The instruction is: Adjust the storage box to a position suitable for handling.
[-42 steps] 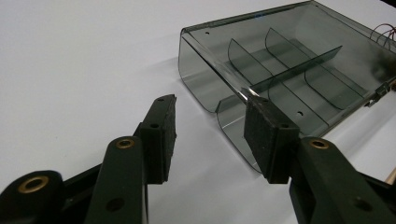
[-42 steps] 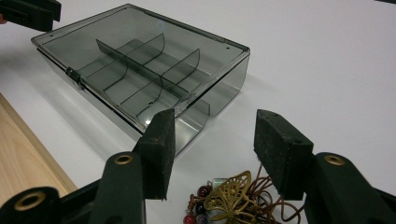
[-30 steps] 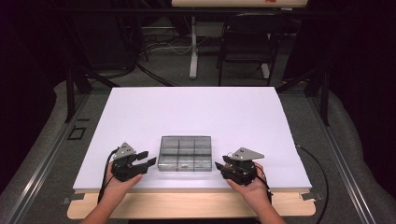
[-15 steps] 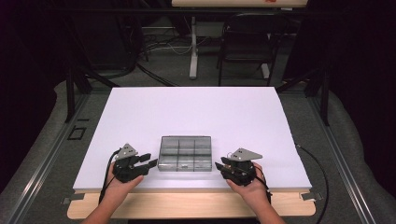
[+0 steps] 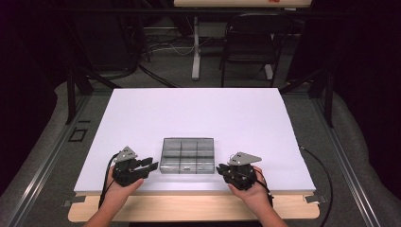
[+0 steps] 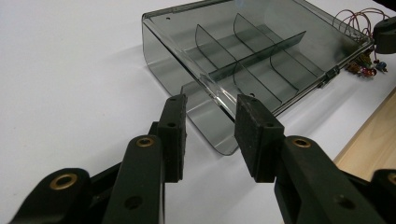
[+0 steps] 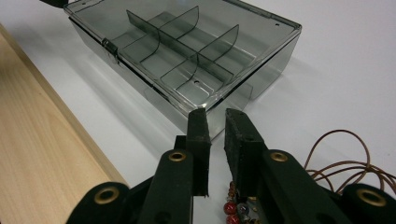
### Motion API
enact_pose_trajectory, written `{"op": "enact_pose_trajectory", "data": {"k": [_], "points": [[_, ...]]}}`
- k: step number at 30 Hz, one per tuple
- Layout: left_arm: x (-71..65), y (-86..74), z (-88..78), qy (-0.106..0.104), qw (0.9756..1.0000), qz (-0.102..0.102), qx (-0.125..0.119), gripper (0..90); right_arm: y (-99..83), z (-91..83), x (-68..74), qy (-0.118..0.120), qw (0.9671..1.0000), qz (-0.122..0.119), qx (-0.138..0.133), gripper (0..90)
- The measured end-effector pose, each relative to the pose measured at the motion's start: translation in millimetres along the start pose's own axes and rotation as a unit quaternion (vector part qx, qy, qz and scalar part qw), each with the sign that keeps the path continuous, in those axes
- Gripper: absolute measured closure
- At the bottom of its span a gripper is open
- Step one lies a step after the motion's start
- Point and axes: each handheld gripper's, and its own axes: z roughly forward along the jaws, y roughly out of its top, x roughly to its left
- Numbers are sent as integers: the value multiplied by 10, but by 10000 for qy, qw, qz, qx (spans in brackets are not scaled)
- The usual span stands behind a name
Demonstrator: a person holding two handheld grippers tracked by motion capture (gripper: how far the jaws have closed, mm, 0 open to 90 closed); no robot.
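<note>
A smoky clear plastic organizer box (image 5: 187,155) lies flat and closed, its lid latched, at six o'clock on the white counter (image 5: 198,118); inner dividers split it into small compartments.

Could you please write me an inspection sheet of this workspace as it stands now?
Surface: white table, wooden front edge.
Job's things: smoky clear box, lid shut, six compartments, no contents visible.
Clutter: nothing seen.
Grippers: left gripper beside the box's left end, right gripper beside its right end; both have just been closing, a gap remains, nothing between the jaws.
Cables: thin wires and beads by the right gripper; black cable off the table's right edge.
Surroundings: chair, dark floor.
</note>
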Motion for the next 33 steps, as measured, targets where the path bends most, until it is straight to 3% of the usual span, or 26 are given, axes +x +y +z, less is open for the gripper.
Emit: {"op": "enact_pose_trajectory", "data": {"k": [10,33], "points": [[-11,-2,-22,-44,10000,-3,25,692,-12,19,-5,122,9999,23,107,900],[-31,-1,-12,-82,9999,67,45,704,-18,105,35,201,9996,-38,191,900]]}}
